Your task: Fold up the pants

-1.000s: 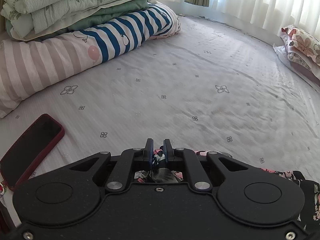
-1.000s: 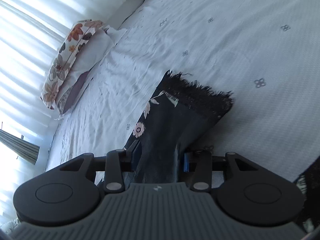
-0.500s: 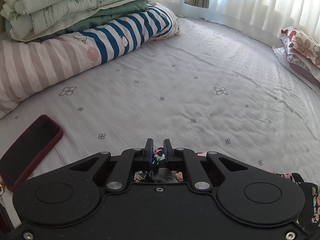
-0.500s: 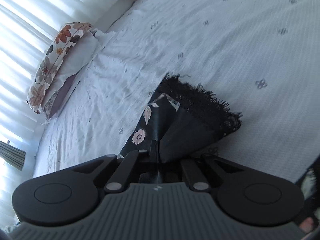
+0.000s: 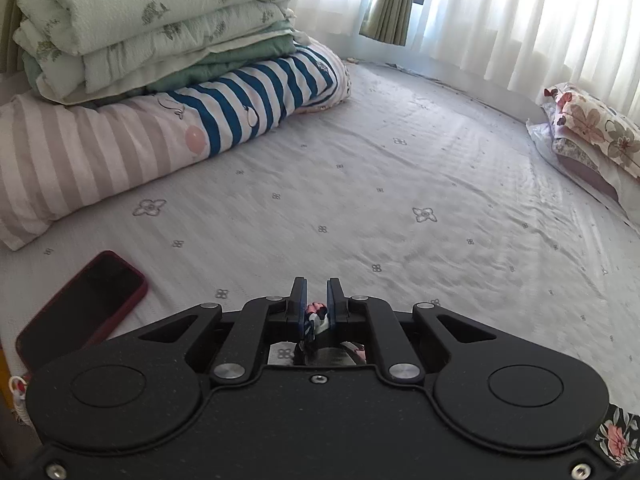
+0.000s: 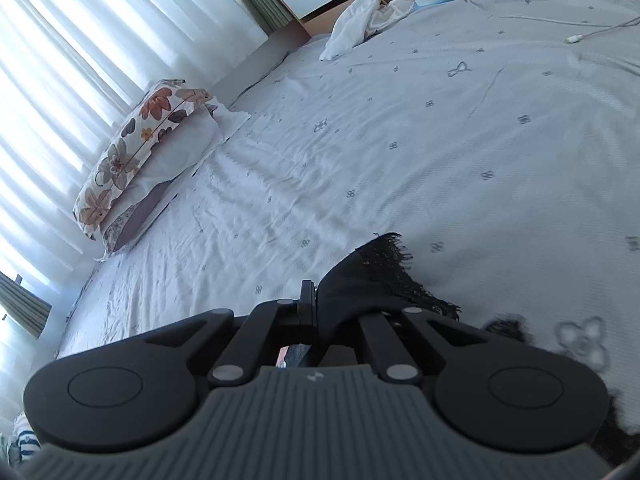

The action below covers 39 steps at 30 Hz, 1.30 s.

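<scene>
the pants (image 6: 372, 276) hang from both grippers over the bed (image 5: 360, 184). the left gripper (image 5: 316, 300) has a floral bunch of them nipped between its nearly closed fingers (image 5: 298, 300), held low and level above the sheet. the right gripper (image 6: 314, 300) is clamped tight on the dark fabric, its fringed hem draping rightward onto the bed; the far finger seems hidden under cloth. a red phone (image 5: 80, 312) lies left, near the folded quilts (image 5: 152, 32).

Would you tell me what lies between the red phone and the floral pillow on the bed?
In the left wrist view, only bare bedsheet stretches between the phone and the floral pillow; nothing rests there.
</scene>
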Available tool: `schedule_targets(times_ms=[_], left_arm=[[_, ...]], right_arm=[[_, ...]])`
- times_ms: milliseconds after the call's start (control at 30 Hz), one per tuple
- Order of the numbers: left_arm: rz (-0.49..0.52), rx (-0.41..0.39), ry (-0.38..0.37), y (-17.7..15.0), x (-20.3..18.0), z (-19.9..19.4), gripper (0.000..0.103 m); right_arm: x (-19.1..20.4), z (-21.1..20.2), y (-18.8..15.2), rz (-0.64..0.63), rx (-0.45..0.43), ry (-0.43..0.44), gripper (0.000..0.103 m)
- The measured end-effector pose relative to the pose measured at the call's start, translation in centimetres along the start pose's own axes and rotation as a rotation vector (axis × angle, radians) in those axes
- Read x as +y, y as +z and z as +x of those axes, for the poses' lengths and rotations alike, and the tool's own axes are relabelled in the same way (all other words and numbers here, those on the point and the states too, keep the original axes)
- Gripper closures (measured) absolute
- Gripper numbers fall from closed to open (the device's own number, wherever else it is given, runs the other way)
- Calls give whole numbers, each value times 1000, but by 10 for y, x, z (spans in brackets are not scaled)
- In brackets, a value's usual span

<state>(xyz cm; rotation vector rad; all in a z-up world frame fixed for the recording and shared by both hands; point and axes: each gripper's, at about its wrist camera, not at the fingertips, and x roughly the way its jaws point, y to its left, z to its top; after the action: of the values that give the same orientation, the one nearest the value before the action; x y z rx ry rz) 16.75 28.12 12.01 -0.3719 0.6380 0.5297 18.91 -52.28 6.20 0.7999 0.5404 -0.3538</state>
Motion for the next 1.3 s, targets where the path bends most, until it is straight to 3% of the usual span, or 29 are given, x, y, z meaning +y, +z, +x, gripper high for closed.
schedule_targets(times_ms=[267,400,533,667,767,933,1067,1200,1267,1300], left_arm=[[-35,27,51,-19,41,-7,97],[-5,62,62,-33,53,-4,99],[-12,108,-17,-52,54,-5,96],[5,132,-109,-60,49,-17,84],[24,142,-149,-65,50,-28,58],[76,200,-188,-83,48,-35,48],[17,258,-171,-95,57,-23,47],[-67,277,-129,-104,67,-4,36],[-97,264,-104,-107,68,4,39],[-101,240,-87,-107,67,4,54]], right_arm=[[-41,-60,-23,-5,21,-49,101],[-63,-75,-39,11,60,-73,101],[-75,-80,-56,8,93,-95,100],[-82,-84,-61,24,100,-103,99],[-84,-87,-61,23,97,-107,97],[-87,-87,-62,30,103,-109,97],[-90,-87,-64,38,108,-109,95],[-93,-86,-65,36,117,-113,94],[-94,-85,-66,38,121,-113,94],[-95,-85,-66,37,122,-114,94]])
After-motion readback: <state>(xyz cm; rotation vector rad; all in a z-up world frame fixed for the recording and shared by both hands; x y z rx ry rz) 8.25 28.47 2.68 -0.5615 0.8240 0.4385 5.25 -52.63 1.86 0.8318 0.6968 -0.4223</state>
